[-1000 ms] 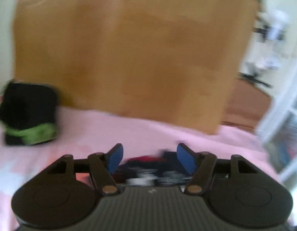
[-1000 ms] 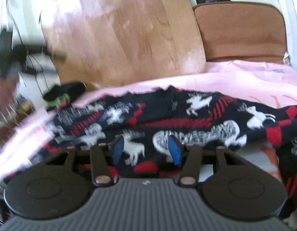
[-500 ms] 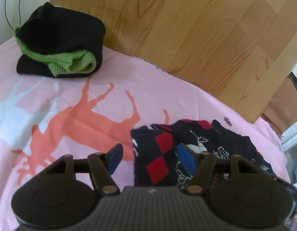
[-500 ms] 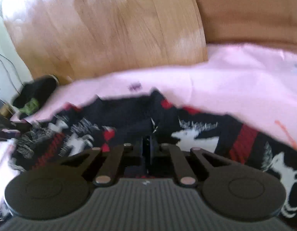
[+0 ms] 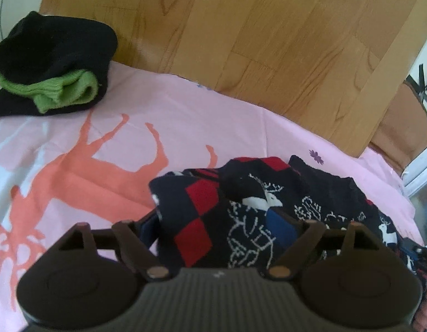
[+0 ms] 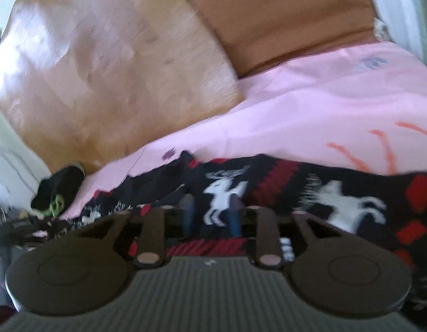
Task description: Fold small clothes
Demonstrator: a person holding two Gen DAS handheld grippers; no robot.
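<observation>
A dark navy sweater with red diamonds and white reindeer (image 5: 241, 210) lies bunched on the pink bedsheet (image 5: 158, 116). My left gripper (image 5: 213, 227) is open, its blue pads on either side of the sweater's bunched left end. In the right wrist view the sweater (image 6: 338, 202) spreads across the sheet. My right gripper (image 6: 210, 215) is partly open, its fingers down on the sweater around a white reindeer motif. That view is blurred.
A folded black and green garment (image 5: 50, 63) sits at the far left by the wooden headboard (image 5: 241, 33); it also shows in the right wrist view (image 6: 55, 191). A brown cushion (image 6: 291, 16) stands at the back right. The sheet carries an orange deer print (image 5: 83, 171).
My left gripper has moved forward so the sweater's end now sits between its open fingers. My right gripper was shut half a second ago and has opened partway over the sweater.
</observation>
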